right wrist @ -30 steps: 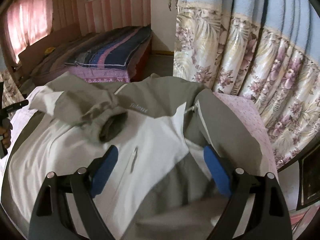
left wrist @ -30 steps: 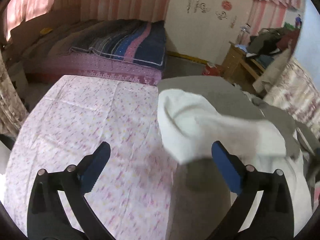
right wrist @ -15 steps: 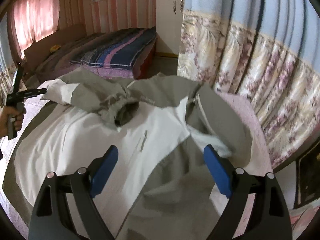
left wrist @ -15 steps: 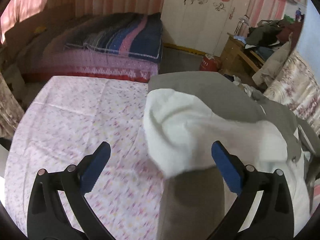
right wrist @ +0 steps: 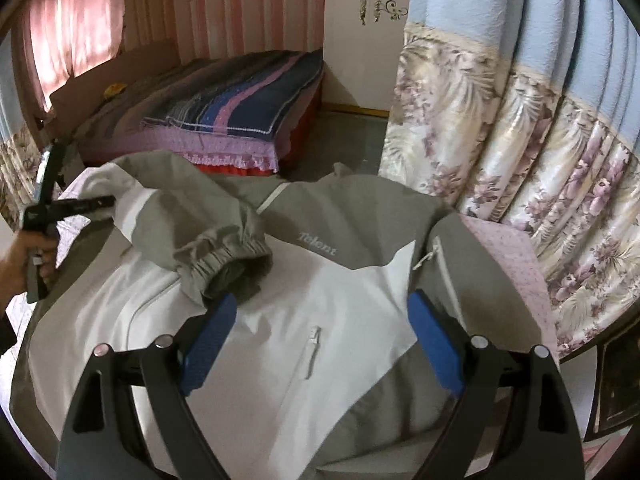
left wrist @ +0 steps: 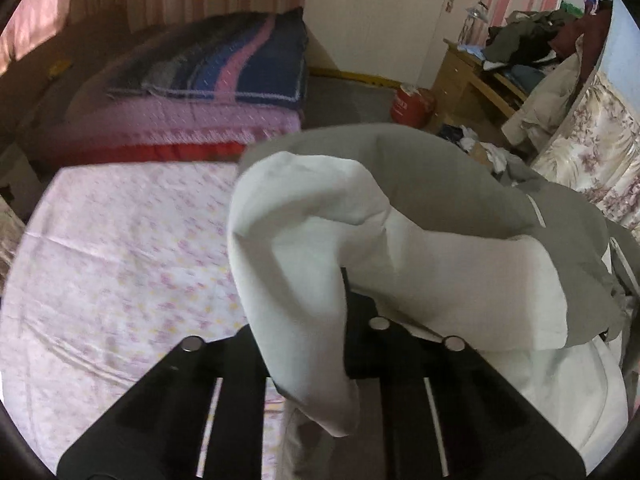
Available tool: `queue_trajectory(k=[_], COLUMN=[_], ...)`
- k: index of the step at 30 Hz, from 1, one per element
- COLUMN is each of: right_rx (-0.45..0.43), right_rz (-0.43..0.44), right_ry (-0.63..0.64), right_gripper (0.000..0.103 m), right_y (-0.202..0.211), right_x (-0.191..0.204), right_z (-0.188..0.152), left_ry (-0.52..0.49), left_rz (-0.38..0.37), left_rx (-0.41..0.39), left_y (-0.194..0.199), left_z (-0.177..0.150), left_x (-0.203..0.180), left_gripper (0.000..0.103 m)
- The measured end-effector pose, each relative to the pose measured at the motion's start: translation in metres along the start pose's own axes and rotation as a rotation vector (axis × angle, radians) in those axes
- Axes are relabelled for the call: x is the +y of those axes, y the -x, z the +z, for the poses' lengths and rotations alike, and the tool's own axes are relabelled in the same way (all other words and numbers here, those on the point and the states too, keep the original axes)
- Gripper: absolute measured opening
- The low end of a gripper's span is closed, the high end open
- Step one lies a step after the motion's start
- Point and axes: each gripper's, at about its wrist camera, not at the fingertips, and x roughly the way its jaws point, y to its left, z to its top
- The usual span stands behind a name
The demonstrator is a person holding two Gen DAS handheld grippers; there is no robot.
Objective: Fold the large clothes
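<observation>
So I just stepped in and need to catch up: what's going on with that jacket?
A person is folding a grey-and-white jacket spread on a floral bedsheet. The left hand-held gripper is shut on the white part of a sleeve, near the jacket's side edge. The sleeve's grey cuff lies across the chest. The right hand-held gripper is open above the jacket front, holding nothing.

— Colours under the right claw [right wrist: 316, 344]?
— A grey-and-white nylon jacket [right wrist: 320, 280], on a pink flower-speckled bedsheet [left wrist: 120, 248].
— Beyond it?
— A navy, pink-striped quilt [right wrist: 240, 108]; right, floral cream-and-blue curtains [right wrist: 520, 120].
</observation>
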Motion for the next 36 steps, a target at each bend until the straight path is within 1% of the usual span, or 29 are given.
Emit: queue_trajectory(k=[1,3,4,7,9,10,11,13,14,15,16,17,18,20,22,25,27,28,29,30,31,32,33,36], right_rx=[0.005,0.009,0.011,0.008,0.003,0.002,0.0,0.004,0.005,0.006,0.009,0.016,0.023,0.049,0.08,0.119,0.137,0.153,0.162,0.171,0.163,0.145,0.128,0.049], right_rz=[0.007,0.008,0.01,0.02,0.027,0.031,0.037,0.065,0.09,0.112,0.13,0.144,0.153,0.165,0.192,0.229,0.239,0.249,0.264,0.283,0.27,0.255,0.239,0.119], right_ry=[-0.006,-0.014,-0.015,-0.006,0.003,0.005,0.006,-0.001,-0.011,-0.019,-0.022,-0.017,-0.012,-0.011,-0.041,-0.095,-0.105,-0.111,-0.118,-0.12,-0.111,-0.092,-0.078,-0.047], right_gripper=[0.088,0.088,0.088,0.088,0.088,0.088,0.088,0.088,0.088,0.088,0.088,0.088,0.088,0.088,0.088,0.088,0.086,0.072,0.043,0.037,0.017,0.012,0.012,0.011], right_y=[-0.003,-0.007,-0.008,-0.008,-0.006,-0.006,-0.006,-0.008,-0.01,-0.012,-0.016,-0.021,-0.025,-0.038,-0.052,-0.071,-0.082,-0.089,-0.094,-0.098,-0.1,-0.099,-0.097,-0.081], right_x=[0.002,0.006,0.008,0.017,0.023,0.025,0.027,0.035,0.039,0.044,0.051,0.06,0.067,0.081,0.09,0.097,0.103,0.107,0.109,0.112,0.115,0.117,0.116,0.096], right_z=[0.0,0.0,0.0,0.0,0.001,0.001,0.002,0.005,0.008,0.01,0.014,0.016,0.018,0.021,0.022,0.021,0.02,0.019,0.018,0.018,0.018,0.02,0.023,0.037], left_ry=[-0.01,0.0,0.003,0.046,0.053,0.035,0.006,0.013,0.04,0.06,0.062,0.054,0.042,0.017,-0.001,0.008,0.015,0.017,0.017,0.017,0.02,0.024,0.031,0.06], left_rz=[0.032,0.068,0.102,0.164,0.172,0.171,0.146,0.112,0.09,0.082,0.099,0.116,0.123,0.127,0.14,0.141,0.139,0.142,0.145,0.153,0.161,0.159,0.159,0.146], left_rx=[-0.022,-0.053,-0.073,-0.103,-0.076,-0.059,-0.064,-0.098,-0.105,-0.127,-0.159,-0.174,-0.175,-0.151,-0.146,-0.157,-0.161,-0.161,-0.159,-0.156,-0.152,-0.15,-0.149,-0.155], left_y=[0.008,0.023,0.034,0.057,0.061,0.06,0.06,0.066,0.07,0.074,0.079,0.082,0.083,0.079,0.077,0.075,0.073,0.072,0.072,0.07,0.069,0.067,0.067,0.068], left_z=[0.001,0.003,0.003,0.001,-0.002,-0.003,-0.008,-0.013,-0.016,-0.018,-0.019,-0.021,-0.021,-0.019,-0.017,-0.015,-0.015,-0.015,-0.017,-0.017,-0.015,-0.014,-0.012,-0.004], left_x=[0.002,0.009,0.014,0.036,0.049,0.05,0.049,0.049,0.051,0.051,0.049,0.048,0.047,0.041,0.036,0.037,0.037,0.038,0.041,0.043,0.045,0.048,0.05,0.057], left_gripper=[0.008,0.007,0.006,0.005,0.005,0.006,0.007,0.031,0.04,0.06,0.08,0.085,0.086,0.087,0.092,0.097,0.097,0.099,0.1,0.1,0.1,0.1,0.1,0.1])
